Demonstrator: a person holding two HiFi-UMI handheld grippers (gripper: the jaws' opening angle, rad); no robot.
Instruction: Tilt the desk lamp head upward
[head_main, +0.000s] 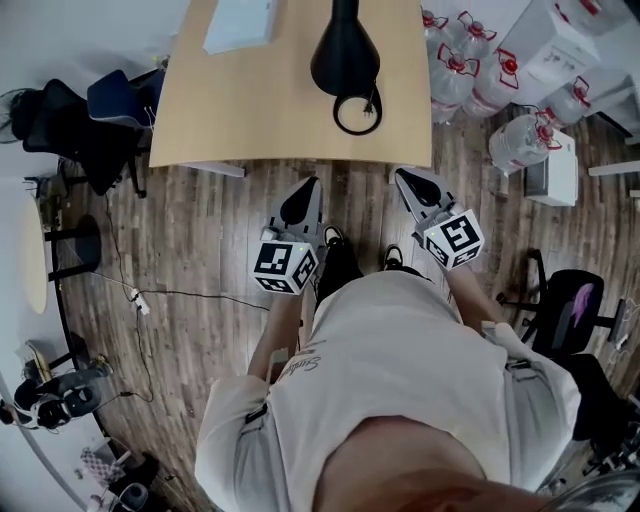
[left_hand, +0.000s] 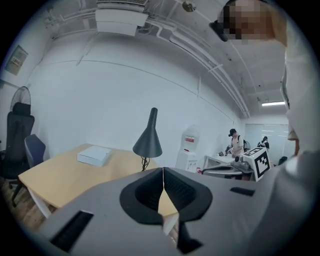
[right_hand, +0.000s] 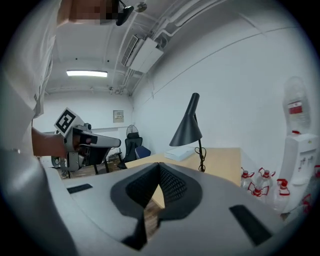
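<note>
Head view: left gripper (head_main: 303, 195) at 7 o'clock of the lamp (head_main: 350, 88) on the desk (head_main: 250, 110), right gripper (head_main: 412, 188) at 5, both well short of it, jaws pressed together on nothing. Best to spread one pair, reach forward, and lift the head (head_main: 344, 55) gently by its rim.

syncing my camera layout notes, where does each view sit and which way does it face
Head view: on the person's head, looking steeply down at desk and lamp; shirt, left gripper, right gripper show.
Left gripper view: on the left gripper, looking along its shut jaws at the lamp; right gripper at right.
Right gripper view: on the right gripper, along its shut jaws at the lamp; left gripper at left.
Shared: all three see the lamp on the desk.
</note>
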